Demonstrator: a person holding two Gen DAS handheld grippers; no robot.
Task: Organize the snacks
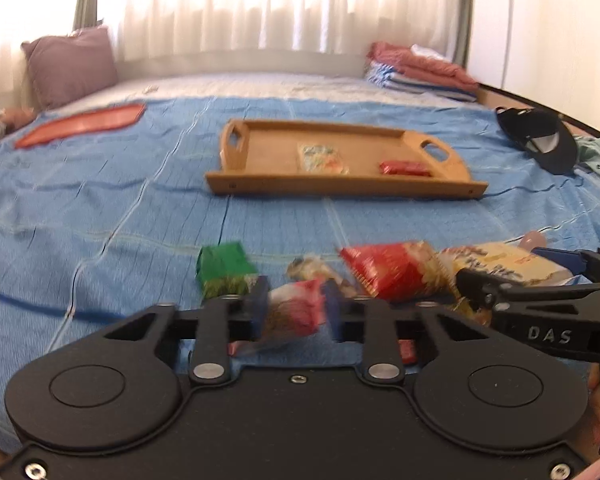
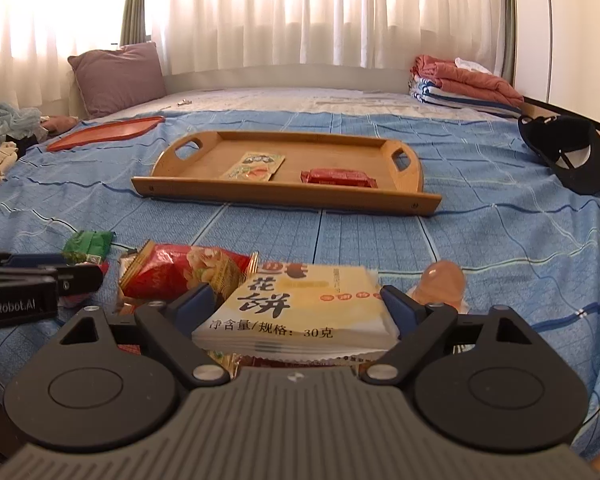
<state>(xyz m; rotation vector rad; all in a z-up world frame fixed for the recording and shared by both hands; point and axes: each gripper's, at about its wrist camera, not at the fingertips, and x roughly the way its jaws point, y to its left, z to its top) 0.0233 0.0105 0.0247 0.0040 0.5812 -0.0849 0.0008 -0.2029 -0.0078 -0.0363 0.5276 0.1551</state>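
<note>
My left gripper [image 1: 296, 306] is shut on a small pink and white snack packet [image 1: 294, 312], held just above the blue bedspread. My right gripper [image 2: 296, 306] holds a pale yellow biscuit packet [image 2: 300, 304] between its fingers; it also shows in the left wrist view [image 1: 504, 262]. A red snack bag [image 2: 184, 268] and a green packet [image 2: 88, 246] lie on the bed near both grippers. A wooden tray [image 2: 284, 196] further back holds a light green sachet [image 2: 254, 166] and a red bar [image 2: 338, 178].
An orange-red tray [image 2: 104, 132] lies at the back left. A black cap [image 2: 568, 152] sits at the right. A purple pillow [image 2: 118, 76] and folded laundry [image 2: 464, 84] are at the far end. A pink jelly cup [image 2: 444, 278] sits beside the right finger.
</note>
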